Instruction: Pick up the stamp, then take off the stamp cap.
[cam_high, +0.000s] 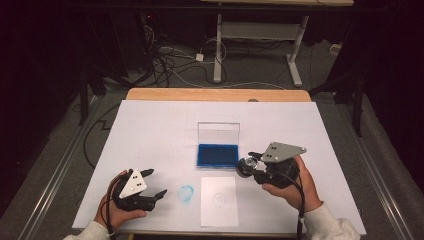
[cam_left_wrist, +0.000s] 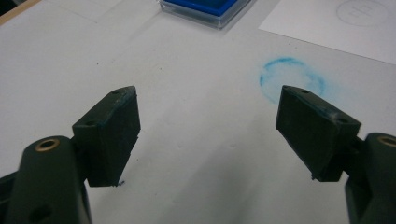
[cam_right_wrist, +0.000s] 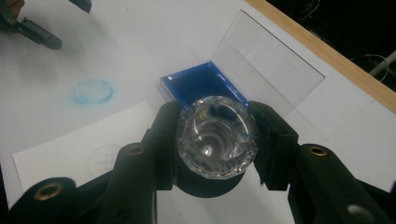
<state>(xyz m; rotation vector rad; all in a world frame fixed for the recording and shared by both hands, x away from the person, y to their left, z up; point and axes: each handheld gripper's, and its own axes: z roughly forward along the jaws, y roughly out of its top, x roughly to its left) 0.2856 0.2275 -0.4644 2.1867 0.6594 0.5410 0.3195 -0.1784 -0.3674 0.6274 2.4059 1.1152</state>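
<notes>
My right gripper (cam_high: 248, 166) is shut on a round stamp with a clear faceted knob (cam_right_wrist: 217, 135), held just above the near right corner of a blue ink pad (cam_high: 217, 155). The pad's clear lid (cam_high: 218, 132) stands open behind it. A white sheet of paper (cam_high: 218, 200) with a faint round print lies in front of the pad. My left gripper (cam_high: 157, 182) rests at the near left, open, with nothing between its jaws (cam_left_wrist: 208, 116). A blue ring of ink (cam_left_wrist: 292, 79) marks the table just beyond its right jaw.
The table is covered in white, with a wooden edge (cam_high: 215, 94) at the back. Beyond it, cables lie on the floor (cam_high: 170, 60) and the legs of a white desk frame (cam_high: 217, 50) stand there. Dark space flanks both sides.
</notes>
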